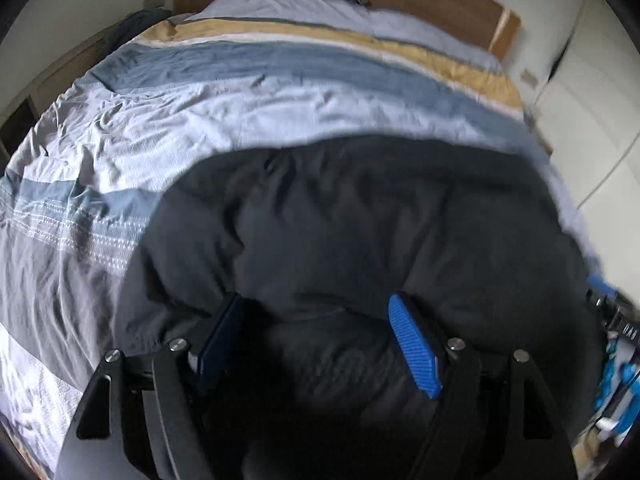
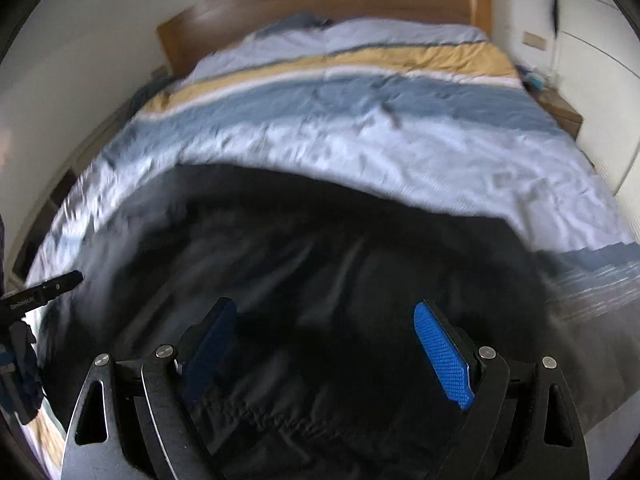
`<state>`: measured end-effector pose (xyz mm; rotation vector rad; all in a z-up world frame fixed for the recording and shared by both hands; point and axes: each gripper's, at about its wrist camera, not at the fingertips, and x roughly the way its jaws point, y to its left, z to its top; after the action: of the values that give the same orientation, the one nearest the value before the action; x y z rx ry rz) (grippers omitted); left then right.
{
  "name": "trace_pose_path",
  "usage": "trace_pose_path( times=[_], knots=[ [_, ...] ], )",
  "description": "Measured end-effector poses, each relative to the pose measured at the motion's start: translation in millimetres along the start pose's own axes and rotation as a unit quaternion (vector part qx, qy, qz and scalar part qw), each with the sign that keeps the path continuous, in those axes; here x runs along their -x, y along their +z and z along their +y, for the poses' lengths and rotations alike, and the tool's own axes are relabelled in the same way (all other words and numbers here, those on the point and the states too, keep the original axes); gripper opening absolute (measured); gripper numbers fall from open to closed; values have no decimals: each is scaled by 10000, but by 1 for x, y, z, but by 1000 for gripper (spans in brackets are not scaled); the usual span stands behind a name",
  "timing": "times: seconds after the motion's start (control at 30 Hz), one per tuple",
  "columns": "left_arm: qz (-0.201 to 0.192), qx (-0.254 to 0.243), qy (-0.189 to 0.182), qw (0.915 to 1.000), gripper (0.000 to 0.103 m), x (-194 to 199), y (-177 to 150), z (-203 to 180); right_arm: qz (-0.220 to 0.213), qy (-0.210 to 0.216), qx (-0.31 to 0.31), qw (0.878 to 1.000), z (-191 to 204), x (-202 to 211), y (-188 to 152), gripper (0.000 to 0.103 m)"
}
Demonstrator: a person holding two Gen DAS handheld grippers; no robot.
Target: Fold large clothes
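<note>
A large black padded garment [image 1: 360, 216] lies spread on the near end of the bed; it also fills the lower part of the right wrist view [image 2: 320, 264]. My left gripper [image 1: 316, 304] is open, its blue pads [image 1: 414, 346] wide apart just above the garment's near edge. My right gripper [image 2: 326, 308] is open too, its blue pads [image 2: 442, 354] apart over the same garment. Neither holds cloth. The right gripper shows at the right edge of the left wrist view [image 1: 612, 344]; the left gripper shows at the left edge of the right wrist view [image 2: 36, 292].
The bed carries a striped duvet [image 1: 224, 92] in light blue, blue, white and yellow. A wooden headboard [image 2: 320, 4] stands at the far end. A bedside table [image 2: 560, 110] is at the far right, white wardrobe doors [image 2: 600, 60] beyond it.
</note>
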<state>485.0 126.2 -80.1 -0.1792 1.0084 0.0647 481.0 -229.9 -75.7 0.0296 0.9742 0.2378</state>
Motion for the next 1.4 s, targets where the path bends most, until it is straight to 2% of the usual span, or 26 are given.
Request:
trace_pose_path(
  times=[0.2, 0.33, 0.37, 0.5, 0.63, 0.77, 0.87, 1.03, 1.13, 1.4],
  knots=[
    [-143, -65, 88, 9998, 75, -2, -22, -1, 71, -36, -644, 9979, -38, -11, -18, 91],
    [-190, -96, 299, 9993, 74, 7, -25, -3, 131, -772, -545, 9954, -55, 1, -21, 91],
    [-236, -124, 362, 9990, 74, 13, -28, -6, 108, -833, -555, 9949, -57, 7, -21, 91],
    [-397, -187, 388, 9983, 74, 34, -37, -16, -194, -658, -440, 9967, -43, 41, -28, 91],
    [-444, -168, 365, 9982, 74, 46, -47, -25, -401, -224, -168, 9988, -7, 64, -46, 91],
    [-491, -218, 401, 9978, 74, 50, -59, -34, -312, 104, -157, 9993, 13, 60, -66, 92],
    [-456, -161, 389, 9981, 74, 48, -65, -36, -175, 170, -407, 9989, 5, 48, -78, 94],
    [-447, -36, 408, 9982, 74, 53, -70, -30, -77, -258, -686, 9973, -27, 47, -82, 97],
    [-440, 10, 429, 9981, 74, 62, -76, -30, -15, -665, -870, 9940, -48, 58, -83, 97],
    [-398, -63, 346, 9986, 74, 88, -91, -27, -50, -908, -1261, 9878, -79, 94, -109, 99]
  ],
)
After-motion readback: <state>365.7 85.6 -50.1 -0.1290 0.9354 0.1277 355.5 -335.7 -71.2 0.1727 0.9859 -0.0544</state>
